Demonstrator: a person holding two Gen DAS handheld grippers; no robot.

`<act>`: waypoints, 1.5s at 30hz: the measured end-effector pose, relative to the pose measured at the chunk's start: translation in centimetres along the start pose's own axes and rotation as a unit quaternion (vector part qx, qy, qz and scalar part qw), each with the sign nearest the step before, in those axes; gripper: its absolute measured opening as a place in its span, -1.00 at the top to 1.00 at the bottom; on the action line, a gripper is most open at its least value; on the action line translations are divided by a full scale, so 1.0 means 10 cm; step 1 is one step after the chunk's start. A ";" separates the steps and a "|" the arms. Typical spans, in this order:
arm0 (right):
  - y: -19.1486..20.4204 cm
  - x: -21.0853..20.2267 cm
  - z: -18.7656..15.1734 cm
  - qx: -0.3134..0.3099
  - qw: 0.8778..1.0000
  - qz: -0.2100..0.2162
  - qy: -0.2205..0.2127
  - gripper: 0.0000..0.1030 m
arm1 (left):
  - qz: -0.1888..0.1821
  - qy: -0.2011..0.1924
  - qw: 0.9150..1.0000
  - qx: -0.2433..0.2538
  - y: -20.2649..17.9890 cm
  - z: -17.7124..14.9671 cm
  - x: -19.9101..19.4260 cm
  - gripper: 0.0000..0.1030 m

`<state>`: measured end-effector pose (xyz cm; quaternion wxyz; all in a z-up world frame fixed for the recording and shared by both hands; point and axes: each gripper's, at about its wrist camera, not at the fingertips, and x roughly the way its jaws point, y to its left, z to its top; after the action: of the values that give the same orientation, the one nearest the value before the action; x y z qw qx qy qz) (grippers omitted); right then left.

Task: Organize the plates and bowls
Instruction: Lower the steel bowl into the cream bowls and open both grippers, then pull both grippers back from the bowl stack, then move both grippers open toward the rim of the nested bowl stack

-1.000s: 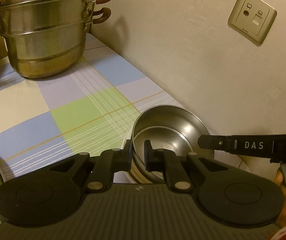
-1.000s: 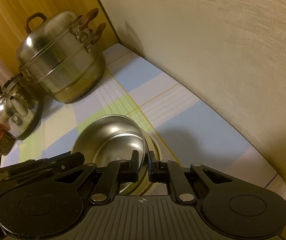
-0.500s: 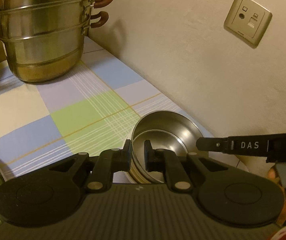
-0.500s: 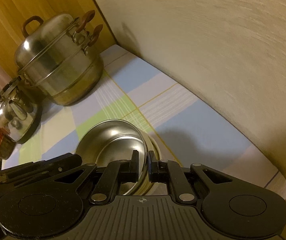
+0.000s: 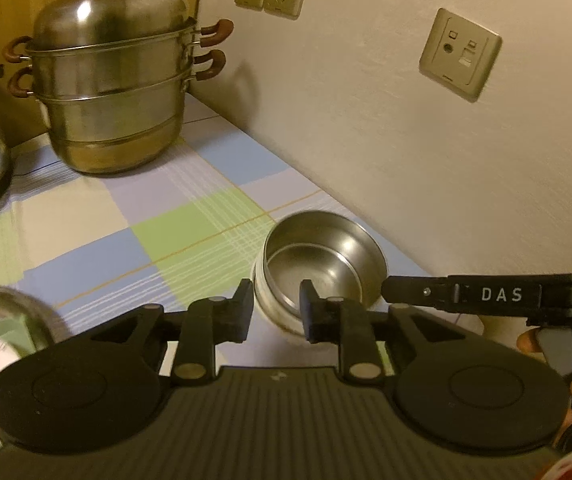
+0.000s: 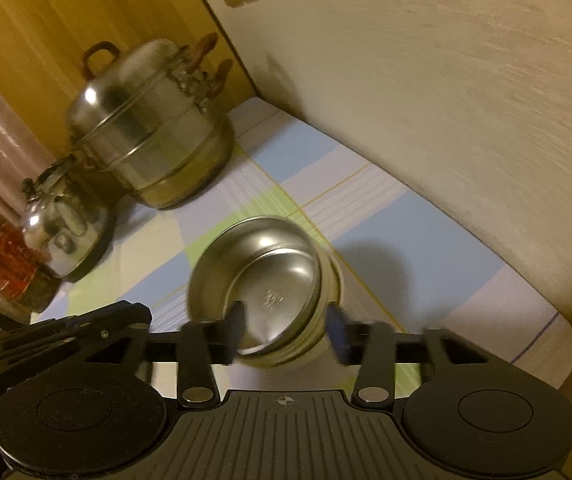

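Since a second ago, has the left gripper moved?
Yes. The left gripper has pulled back from the steel bowl, its fingers opening off the rim.

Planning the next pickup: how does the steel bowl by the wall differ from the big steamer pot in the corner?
The steel bowl is small, low and open-topped; the steamer pot is far bigger, tiered and closed by a domed lid. The bowl sits nested in a paler bowl, while the pot stands straight on the checked cloth. The pot has brown side handles; the bowl has none. Both are shiny metal and upright.

Left gripper (image 5: 273, 310) and right gripper (image 6: 286, 330) opening (pointing downward).
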<state>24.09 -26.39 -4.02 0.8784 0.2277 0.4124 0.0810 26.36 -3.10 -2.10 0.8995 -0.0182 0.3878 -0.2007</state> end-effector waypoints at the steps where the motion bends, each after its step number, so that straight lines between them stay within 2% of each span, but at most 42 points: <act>1: 0.01 -0.04 -0.04 -0.003 1.000 0.003 0.000 -0.01 | 0.002 0.000 1.000 0.000 -0.01 -0.04 -0.06 0.58; 2: 0.02 -0.08 -0.08 -0.006 1.000 0.006 0.002 -0.03 | 0.005 0.000 1.000 -0.001 -0.02 -0.08 -0.12 0.57; 4: 0.04 -0.17 -0.17 -0.010 1.000 0.012 0.005 -0.24 | 0.011 0.002 1.000 -0.003 -0.04 -0.17 -0.22 0.52; 7: 0.04 -0.34 -0.31 -0.014 1.000 0.020 0.001 -0.37 | 0.019 0.004 1.000 -0.006 -0.09 -0.31 -0.39 0.51; 27: 0.12 -1.10 -1.28 -0.075 0.996 0.031 0.021 -0.45 | 0.064 0.014 0.997 -0.043 -0.48 -1.28 -1.23 0.48; 36: 0.15 -1.28 -1.52 -0.101 0.994 0.037 0.025 -0.45 | 0.079 0.009 0.995 -0.059 -0.61 -1.51 -1.47 0.48; 45: 0.14 -1.33 -1.61 -0.107 0.993 0.034 0.031 -0.45 | 0.078 0.010 0.995 -0.057 -0.70 -1.57 -1.53 0.48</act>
<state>3.25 -24.19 -3.19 0.8811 0.1433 0.4206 0.1619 3.42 -1.90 -1.19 0.9058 -0.0376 0.4081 -0.1079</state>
